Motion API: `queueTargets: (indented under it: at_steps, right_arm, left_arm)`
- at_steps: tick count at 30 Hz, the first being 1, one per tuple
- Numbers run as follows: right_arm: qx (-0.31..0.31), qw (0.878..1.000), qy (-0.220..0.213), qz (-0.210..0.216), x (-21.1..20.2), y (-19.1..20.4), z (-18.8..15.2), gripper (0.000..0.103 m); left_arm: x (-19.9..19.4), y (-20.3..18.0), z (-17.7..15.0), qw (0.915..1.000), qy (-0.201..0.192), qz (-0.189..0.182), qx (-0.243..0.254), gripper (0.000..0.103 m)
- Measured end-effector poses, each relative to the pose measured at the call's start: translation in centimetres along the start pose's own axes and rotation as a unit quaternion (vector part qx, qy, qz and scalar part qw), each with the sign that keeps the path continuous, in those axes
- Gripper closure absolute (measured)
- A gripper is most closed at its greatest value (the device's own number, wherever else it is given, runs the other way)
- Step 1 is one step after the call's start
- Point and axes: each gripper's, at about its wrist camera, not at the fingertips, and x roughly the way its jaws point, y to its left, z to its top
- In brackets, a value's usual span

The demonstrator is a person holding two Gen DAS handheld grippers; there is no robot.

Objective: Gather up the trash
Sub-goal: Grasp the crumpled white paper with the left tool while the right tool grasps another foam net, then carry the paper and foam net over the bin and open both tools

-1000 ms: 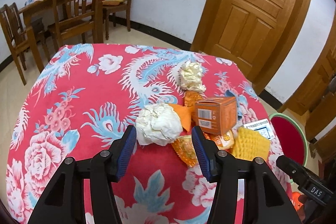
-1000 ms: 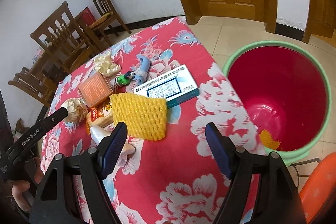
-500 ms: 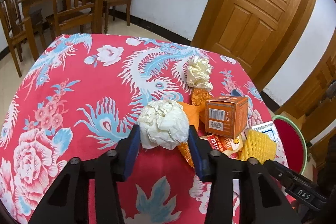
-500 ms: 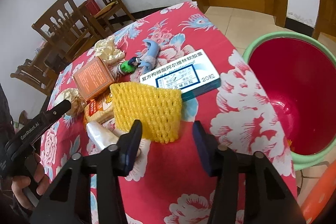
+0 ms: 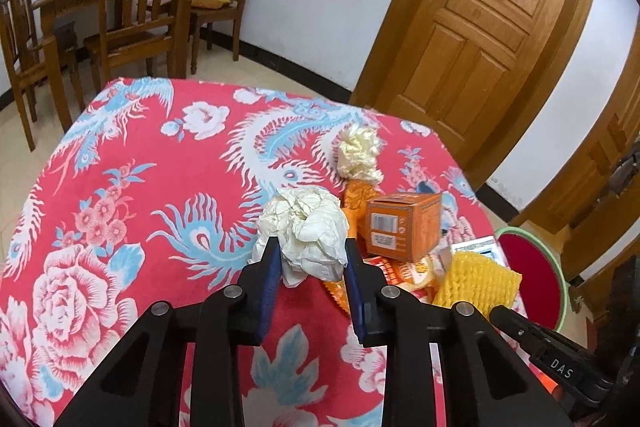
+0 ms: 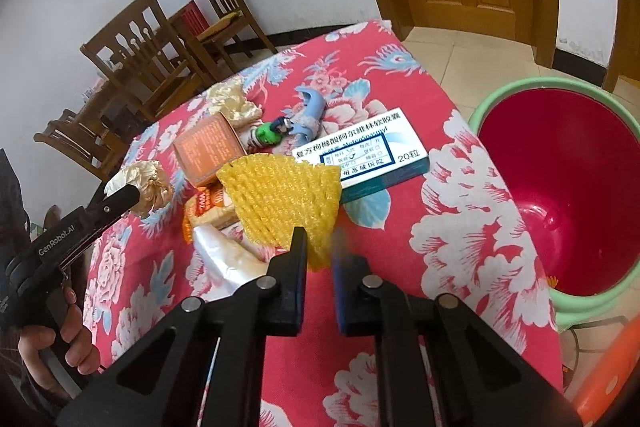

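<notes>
Both jaws closed in since earlier, left gripper (image 5: pixel 310 259) clamping paper ball (image 5: pixel 305 231), right gripper (image 6: pixel 319 247) pinching yellow net (image 6: pixel 280 193), contact blurred.

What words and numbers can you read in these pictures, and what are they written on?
"GenRobot.AI": on the left tool's black handle.
"DAS": on the right tool's black handle.
"20粒": on the white and teal medicine box; its other Chinese print is too blurred to read reliably.
Orange box: barcode and print too small.
Orange snack packet: unreadable.
</notes>
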Motion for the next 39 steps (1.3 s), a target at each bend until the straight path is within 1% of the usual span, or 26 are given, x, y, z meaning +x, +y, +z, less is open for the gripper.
queueTargets:
  at_steps: [10,17,29,39]
  right_arm:
    - [0.005,0.999,-0.032,0.006,-3.3,-0.3,-0.2,0.089]
    - [0.017,0.998,-0.058,0.001,-5.7,-1.5,0.0,0.089]
    - [0.05,0.994,-0.097,-0.017,-9.6,-5.0,0.2,0.089]
    - [0.089,0.988,-0.119,-0.038,-11.7,-8.7,-0.1,0.089]
  left_arm:
    - [-2.5,-2.6,0.1,0.9992,-0.02,-0.025,0.022,0.072]
    - [-3.4,-5.2,0.0,0.9977,-0.026,-0.045,0.044,0.072]
    - [-3.8,-10.4,-0.6,0.9932,-0.023,-0.075,0.086,0.072]
    - [-2.9,-15.3,-1.5,0.9864,-0.009,-0.103,0.128,0.072]
